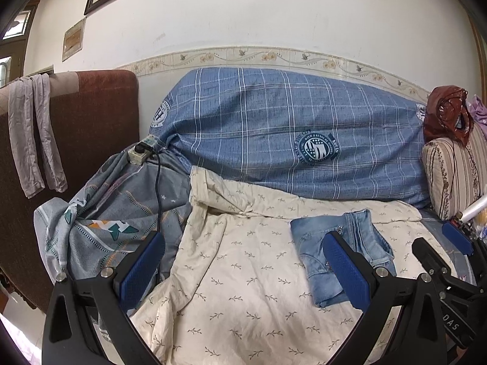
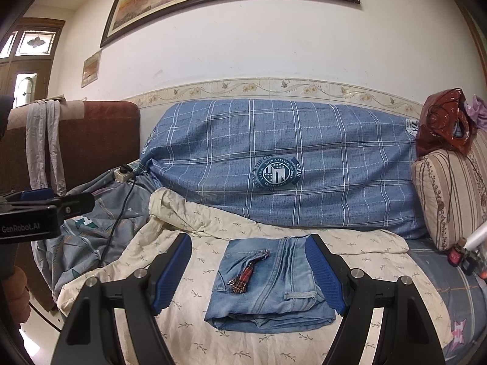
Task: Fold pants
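Note:
The light blue denim pants (image 2: 268,286) lie folded into a small flat stack on the cream leaf-print sheet (image 2: 194,313), with a reddish trim at the pocket. In the left wrist view the pants (image 1: 316,246) lie right of centre, partly behind the right finger. My left gripper (image 1: 243,264) is open and empty above the sheet, left of the pants. My right gripper (image 2: 249,273) is open and empty, its fingers wide to either side of the stack and above it. It also shows at the right edge of the left wrist view (image 1: 438,249).
A blue plaid covered bolster (image 2: 283,164) runs along the wall behind. A grey patterned blanket (image 1: 115,213) with a power strip (image 1: 141,152) and black cord lies at the left. A striped cushion (image 2: 450,200) stands at the right, a brown headboard (image 1: 91,127) at the left.

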The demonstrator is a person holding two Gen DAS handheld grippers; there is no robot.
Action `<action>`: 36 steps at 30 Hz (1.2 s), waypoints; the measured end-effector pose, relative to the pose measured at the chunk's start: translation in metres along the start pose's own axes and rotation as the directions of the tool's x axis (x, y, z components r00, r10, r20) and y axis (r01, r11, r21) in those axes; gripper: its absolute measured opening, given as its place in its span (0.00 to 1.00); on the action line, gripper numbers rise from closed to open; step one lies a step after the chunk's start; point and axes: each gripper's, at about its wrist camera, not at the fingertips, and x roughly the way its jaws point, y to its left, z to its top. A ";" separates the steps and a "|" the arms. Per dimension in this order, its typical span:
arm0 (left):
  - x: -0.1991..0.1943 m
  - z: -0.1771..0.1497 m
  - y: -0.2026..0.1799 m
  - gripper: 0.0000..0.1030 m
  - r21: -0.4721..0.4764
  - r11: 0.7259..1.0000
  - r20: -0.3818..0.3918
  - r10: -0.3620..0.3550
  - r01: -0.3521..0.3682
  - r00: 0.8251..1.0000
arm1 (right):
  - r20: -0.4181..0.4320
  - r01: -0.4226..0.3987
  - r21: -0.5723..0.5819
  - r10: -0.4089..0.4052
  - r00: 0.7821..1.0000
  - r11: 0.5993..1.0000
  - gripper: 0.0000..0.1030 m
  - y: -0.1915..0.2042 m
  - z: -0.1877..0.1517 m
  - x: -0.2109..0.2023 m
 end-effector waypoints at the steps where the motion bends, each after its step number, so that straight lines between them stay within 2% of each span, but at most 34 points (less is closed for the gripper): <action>1: 0.001 -0.001 0.001 1.00 0.001 1.000 -0.005 0.002 -0.002 1.000 | -0.001 0.001 0.000 -0.001 1.000 1.000 0.77 0.000 -0.001 0.000; 13: 0.025 -0.018 0.005 1.00 0.023 0.999 -0.082 0.050 -0.049 0.995 | 0.003 0.008 0.001 -0.008 1.000 1.000 0.77 -0.001 0.000 -0.007; 36: 0.035 -0.021 0.005 1.00 0.015 0.998 -0.119 0.069 -0.068 0.990 | -0.020 -0.016 0.000 0.016 1.000 1.000 0.77 0.001 -0.006 0.002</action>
